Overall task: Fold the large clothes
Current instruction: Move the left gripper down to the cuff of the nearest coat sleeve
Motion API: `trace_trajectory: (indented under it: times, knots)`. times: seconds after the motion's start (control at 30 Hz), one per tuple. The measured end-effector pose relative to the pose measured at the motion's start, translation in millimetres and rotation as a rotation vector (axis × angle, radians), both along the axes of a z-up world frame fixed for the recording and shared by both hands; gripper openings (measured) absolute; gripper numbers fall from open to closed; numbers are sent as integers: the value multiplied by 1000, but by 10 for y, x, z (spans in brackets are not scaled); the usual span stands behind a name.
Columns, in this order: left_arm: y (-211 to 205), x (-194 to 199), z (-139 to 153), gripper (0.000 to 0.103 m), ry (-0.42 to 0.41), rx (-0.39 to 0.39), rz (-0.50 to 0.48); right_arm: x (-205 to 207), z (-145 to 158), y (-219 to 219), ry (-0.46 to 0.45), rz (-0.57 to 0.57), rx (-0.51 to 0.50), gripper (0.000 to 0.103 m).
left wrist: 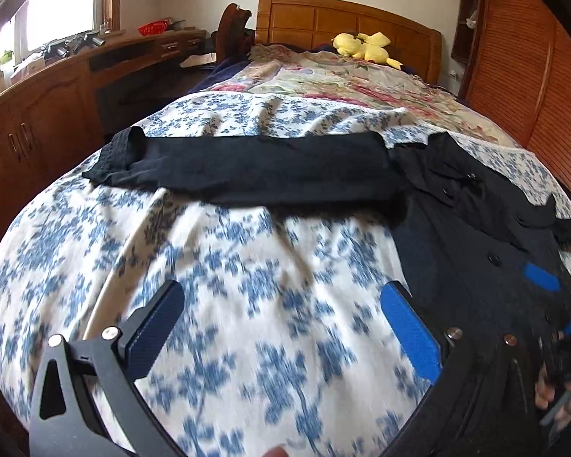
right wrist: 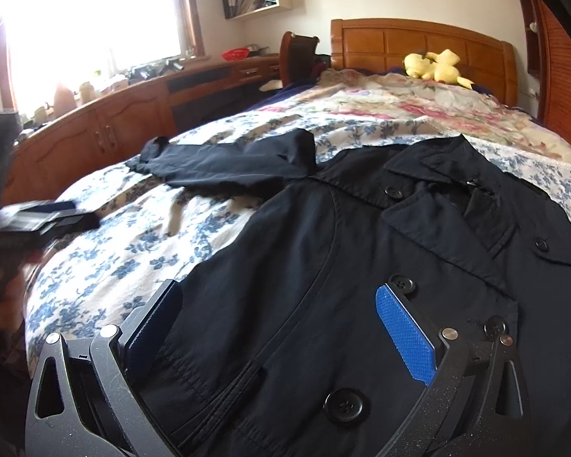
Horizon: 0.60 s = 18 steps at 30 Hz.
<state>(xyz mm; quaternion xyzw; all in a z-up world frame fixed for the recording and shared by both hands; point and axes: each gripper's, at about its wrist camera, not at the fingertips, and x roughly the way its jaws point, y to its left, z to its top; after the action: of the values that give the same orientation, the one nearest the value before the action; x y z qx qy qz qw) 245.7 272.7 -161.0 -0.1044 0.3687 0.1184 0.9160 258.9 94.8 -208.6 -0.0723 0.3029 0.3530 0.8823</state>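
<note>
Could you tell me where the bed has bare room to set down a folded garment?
Free: the blue-flowered sheet between the outstretched sleeve and left gripper. The black coat crowds the right side; the yellow plush sits by the headboard.

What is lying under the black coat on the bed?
The black coat lies on a blue-flowered white sheet, which shows around its body and outstretched sleeve. Whatever sits directly beneath the coat is covered; no other garment peeks out.

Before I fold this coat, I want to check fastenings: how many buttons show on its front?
5 on the coat: collar button, right flap button, upper middle button, lower middle button, nearest button. Others may be hidden by folds.
</note>
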Motion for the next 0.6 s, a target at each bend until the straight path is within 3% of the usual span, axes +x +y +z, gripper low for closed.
trace_trajectory:
  times: [0.17,0.33,0.6]
  knots:
    - [346,410,-18,103,-26,-69,27,-23,-30,40,2,14,-11,103]
    - [619,805,-172,98,9,-94,58,3,-46,20,17,15,0,103]
    - [1141,1119,-423,88,17,-258,147,-27,-48,36,-4,18,-10,103]
